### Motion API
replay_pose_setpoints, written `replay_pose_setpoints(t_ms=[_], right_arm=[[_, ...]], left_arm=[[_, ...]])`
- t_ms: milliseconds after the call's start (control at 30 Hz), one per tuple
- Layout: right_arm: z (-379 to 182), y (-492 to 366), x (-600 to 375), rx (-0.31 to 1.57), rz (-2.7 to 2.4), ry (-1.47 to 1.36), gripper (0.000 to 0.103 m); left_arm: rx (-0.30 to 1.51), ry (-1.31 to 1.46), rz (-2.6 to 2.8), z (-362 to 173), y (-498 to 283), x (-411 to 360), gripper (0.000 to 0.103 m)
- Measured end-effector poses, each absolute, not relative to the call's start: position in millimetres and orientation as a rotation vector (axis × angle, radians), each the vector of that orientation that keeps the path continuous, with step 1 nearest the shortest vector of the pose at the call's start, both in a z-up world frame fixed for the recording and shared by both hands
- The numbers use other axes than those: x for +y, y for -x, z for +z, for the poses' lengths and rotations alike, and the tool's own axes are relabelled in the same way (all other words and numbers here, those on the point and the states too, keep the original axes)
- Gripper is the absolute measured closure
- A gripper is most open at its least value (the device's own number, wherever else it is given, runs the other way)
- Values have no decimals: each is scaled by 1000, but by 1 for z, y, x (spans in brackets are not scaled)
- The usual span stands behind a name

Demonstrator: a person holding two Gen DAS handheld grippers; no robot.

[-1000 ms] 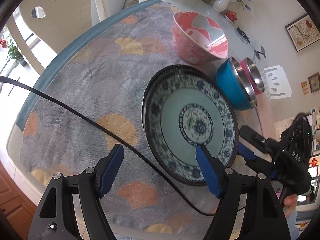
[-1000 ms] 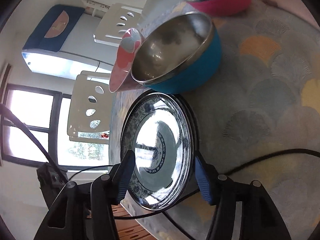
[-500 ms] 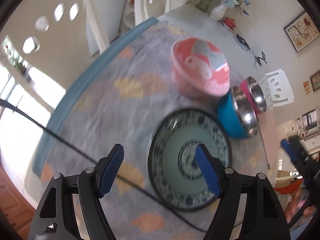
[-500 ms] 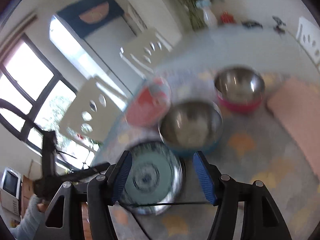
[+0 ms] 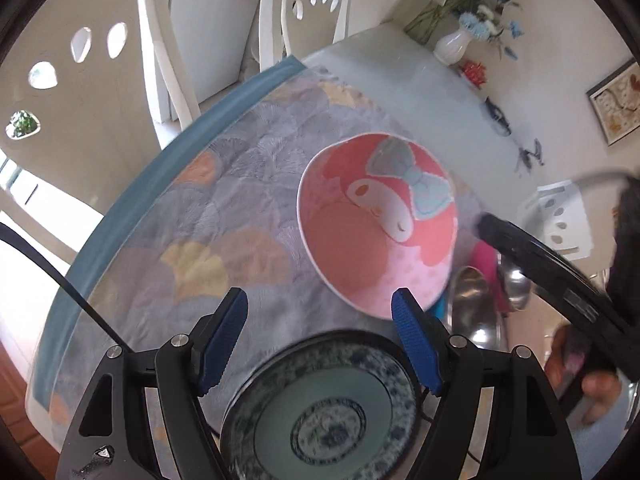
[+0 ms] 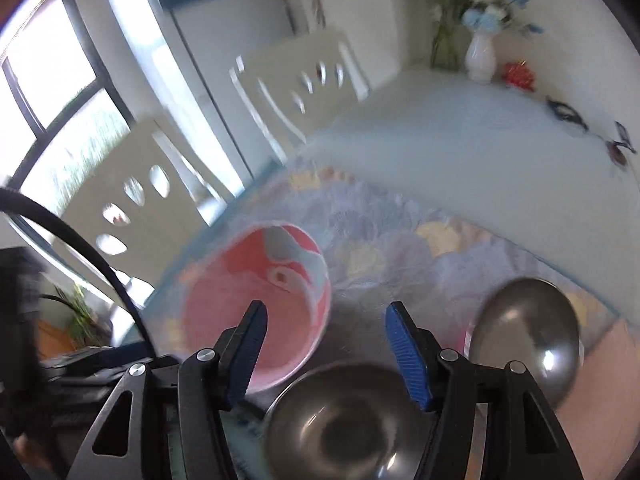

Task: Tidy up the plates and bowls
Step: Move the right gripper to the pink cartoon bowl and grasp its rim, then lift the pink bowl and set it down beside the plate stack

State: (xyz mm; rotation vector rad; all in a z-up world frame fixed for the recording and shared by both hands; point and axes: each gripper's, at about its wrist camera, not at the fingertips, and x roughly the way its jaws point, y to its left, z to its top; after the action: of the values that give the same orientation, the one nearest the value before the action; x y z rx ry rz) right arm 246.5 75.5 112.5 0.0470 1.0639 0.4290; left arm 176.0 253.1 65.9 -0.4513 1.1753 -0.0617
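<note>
A blue-and-white patterned plate [image 5: 320,412] lies on the table mat directly below my open, empty left gripper [image 5: 320,344]. A pink cartoon bowl [image 5: 376,220] stands just beyond it; it also shows in the right wrist view [image 6: 256,304]. My right gripper [image 6: 324,348] is open and empty, above a steel-lined bowl [image 6: 344,428] and beside the pink bowl. A second steel-lined bowl [image 6: 528,328] sits to the right. In the left wrist view the steel bowls [image 5: 476,308] are partly hidden behind the right gripper's body [image 5: 560,280].
A fan-patterned mat [image 5: 224,216] with a teal border covers the table. White chairs [image 5: 304,12] stand at the far edge. A white flower vase [image 5: 452,44] and small ornaments [image 6: 568,112] sit at the far corner. A pink cloth [image 6: 600,380] lies at the mat's right.
Both grippers have pulled back from the plate and risen. The left view now centres on the pink bowl; the right view has swung upright and looks over the steel bowls.
</note>
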Motion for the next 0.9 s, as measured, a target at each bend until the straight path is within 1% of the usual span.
replay_pose_setpoints(t_ms=[33, 100, 200, 233, 267, 300, 333, 367, 400, 433, 533, 633, 700, 900], right_arm=[[102, -259, 81, 1114, 429, -35, 52], [84, -278, 84, 1193, 437, -66, 53], [70, -288, 83, 1223, 452, -84, 53], [66, -291, 85, 1230, 455, -71, 56], [62, -292, 88, 1233, 450, -53, 67], [57, -294, 90, 1238, 444, -34, 70], [54, -295, 92, 1245, 451, -39, 76], [53, -295, 92, 1251, 463, -53, 83], [52, -294, 93, 1252, 477, -66, 87], [53, -292, 94, 1249, 492, -70, 93], [60, -285, 98, 1221, 491, -48, 95], [67, -281, 90, 1221, 493, -135, 97], [76, -280, 85, 1206, 482, -175, 98], [142, -241, 85, 1071, 446, -99, 97]], left_arm=[[1192, 464, -63, 60, -181, 252, 30], [1218, 480, -60, 51, -188, 250, 30], [1238, 442, -43, 44, -203, 244, 30], [1243, 426, -39, 44, -208, 242, 30], [1247, 417, -39, 43, -213, 240, 31], [1248, 417, -47, 43, -215, 239, 32], [1247, 422, -58, 42, -218, 238, 32], [1246, 433, -66, 42, -220, 237, 35], [1244, 447, -77, 41, -222, 237, 39], [1246, 460, -94, 40, -223, 237, 49], [1247, 456, -81, 40, -223, 237, 54], [1242, 528, -117, 45, -217, 244, 55], [1207, 538, -136, 58, -211, 244, 55], [1140, 515, -186, 103, -190, 236, 54]])
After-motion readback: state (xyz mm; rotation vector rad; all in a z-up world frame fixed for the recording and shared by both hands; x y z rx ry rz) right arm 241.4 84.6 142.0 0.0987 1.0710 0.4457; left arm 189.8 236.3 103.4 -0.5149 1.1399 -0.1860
